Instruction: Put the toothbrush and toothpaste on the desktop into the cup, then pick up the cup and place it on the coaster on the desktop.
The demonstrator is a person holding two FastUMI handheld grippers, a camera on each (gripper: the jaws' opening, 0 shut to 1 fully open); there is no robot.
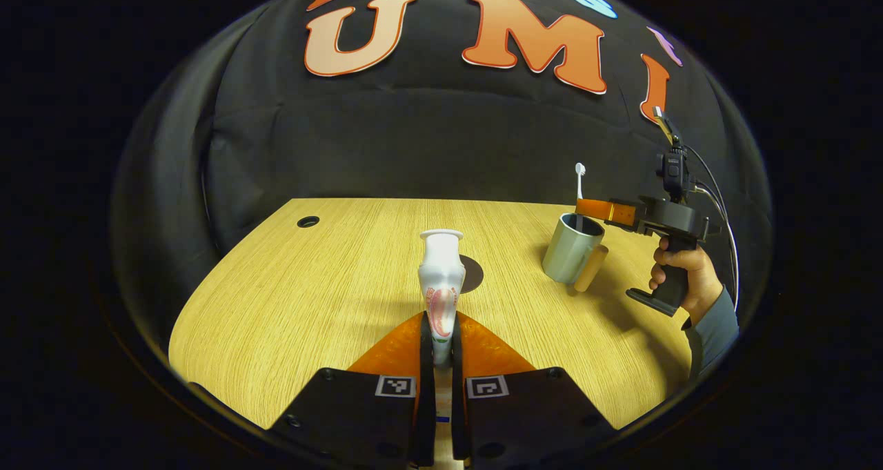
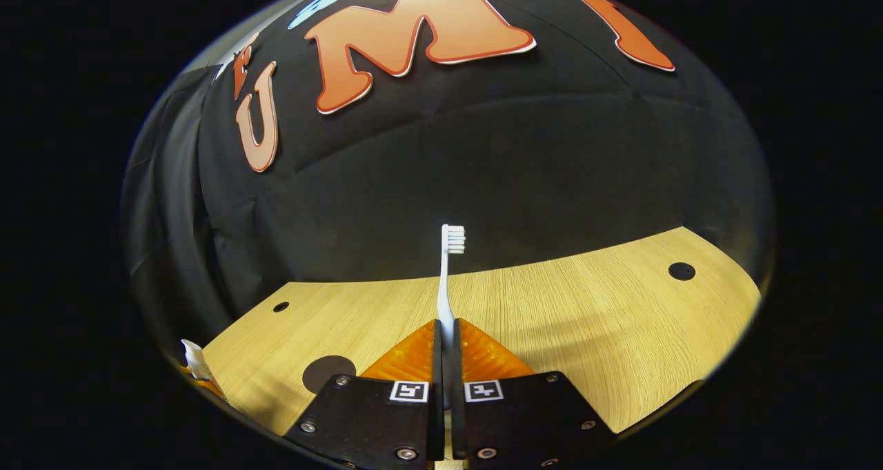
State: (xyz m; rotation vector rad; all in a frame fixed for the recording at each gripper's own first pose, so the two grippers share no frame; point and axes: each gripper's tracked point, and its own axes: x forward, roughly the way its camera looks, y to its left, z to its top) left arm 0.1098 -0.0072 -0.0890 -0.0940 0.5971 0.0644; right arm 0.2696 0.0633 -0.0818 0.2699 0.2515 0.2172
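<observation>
White toothbrush upright, clamped in the right gripper right above the cup; drop comes next, so open once it's inside. Left gripper grasps the toothpaste, near the coaster, left of the cup.

The desk is pale wood grain with a matt finish. The cup (near the right gripper) looks like dull brushed metal. The toothpaste tube is glossy plastic.

White toothbrush upright over grey cup.
</observation>
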